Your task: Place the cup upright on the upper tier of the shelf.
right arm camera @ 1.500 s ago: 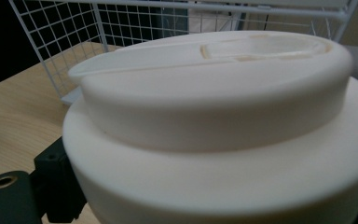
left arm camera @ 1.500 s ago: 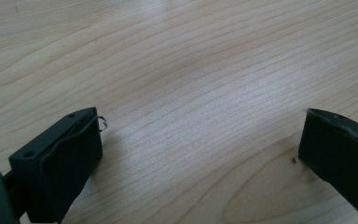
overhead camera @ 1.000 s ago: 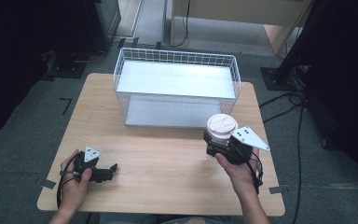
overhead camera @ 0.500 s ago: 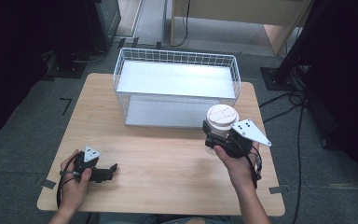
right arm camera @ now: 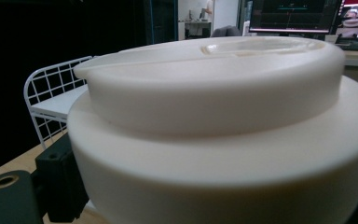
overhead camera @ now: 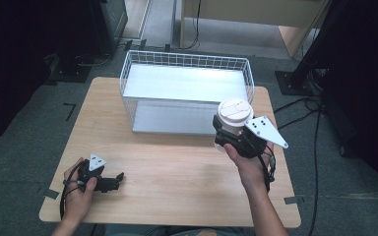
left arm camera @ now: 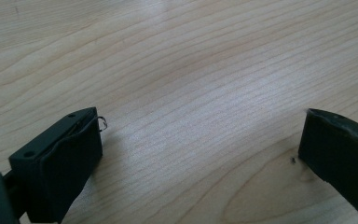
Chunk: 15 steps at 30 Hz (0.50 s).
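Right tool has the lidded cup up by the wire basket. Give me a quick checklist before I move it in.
1. Right tool shut on the lidded cup: ok.
2. Lid seated flat on the cup: ok.
3. Cup upright: ok.
4. Wire basket has free floor inside: ok.
5. Cup bottom clears the basket's near rim: cannot tell.
6. Left tool open, resting on the table, away from the path: ok.

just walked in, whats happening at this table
A person works a hand-held gripper in each hand. The right hand-held gripper is shut on a white lidded cup, held upright just in front of the wire basket. The left hand-held gripper sits open and empty, low over the wooden table.
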### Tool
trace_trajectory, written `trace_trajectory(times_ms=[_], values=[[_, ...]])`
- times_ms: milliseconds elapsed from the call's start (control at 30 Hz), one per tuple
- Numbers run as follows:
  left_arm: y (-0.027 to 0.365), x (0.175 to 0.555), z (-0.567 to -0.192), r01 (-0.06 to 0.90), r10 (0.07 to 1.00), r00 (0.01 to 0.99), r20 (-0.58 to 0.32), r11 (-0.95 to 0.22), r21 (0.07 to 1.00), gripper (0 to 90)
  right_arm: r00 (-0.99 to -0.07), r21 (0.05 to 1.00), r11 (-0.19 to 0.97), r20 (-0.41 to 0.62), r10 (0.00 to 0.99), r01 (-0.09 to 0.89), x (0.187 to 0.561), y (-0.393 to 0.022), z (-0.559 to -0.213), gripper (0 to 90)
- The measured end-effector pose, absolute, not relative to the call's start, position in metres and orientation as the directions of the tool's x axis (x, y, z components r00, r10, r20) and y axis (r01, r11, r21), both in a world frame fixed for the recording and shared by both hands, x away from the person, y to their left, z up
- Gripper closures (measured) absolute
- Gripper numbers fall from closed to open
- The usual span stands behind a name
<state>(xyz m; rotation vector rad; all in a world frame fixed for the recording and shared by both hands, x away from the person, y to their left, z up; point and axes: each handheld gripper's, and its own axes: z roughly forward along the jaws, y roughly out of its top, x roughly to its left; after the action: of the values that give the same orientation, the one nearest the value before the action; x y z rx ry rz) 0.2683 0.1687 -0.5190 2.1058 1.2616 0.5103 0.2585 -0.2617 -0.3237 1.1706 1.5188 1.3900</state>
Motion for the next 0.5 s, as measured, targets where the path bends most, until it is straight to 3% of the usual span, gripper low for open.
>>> trace_trajectory(times_ms=[500], values=[[0.169, 0.268, -0.519, 0.642, 0.883, 0.469, 0.01, -0.349, 0.682, 0.0, -0.261, 0.998, -0.015, 0.032, 0.965, 0.065, 0.273, -0.255, -0.301, 9.3]])
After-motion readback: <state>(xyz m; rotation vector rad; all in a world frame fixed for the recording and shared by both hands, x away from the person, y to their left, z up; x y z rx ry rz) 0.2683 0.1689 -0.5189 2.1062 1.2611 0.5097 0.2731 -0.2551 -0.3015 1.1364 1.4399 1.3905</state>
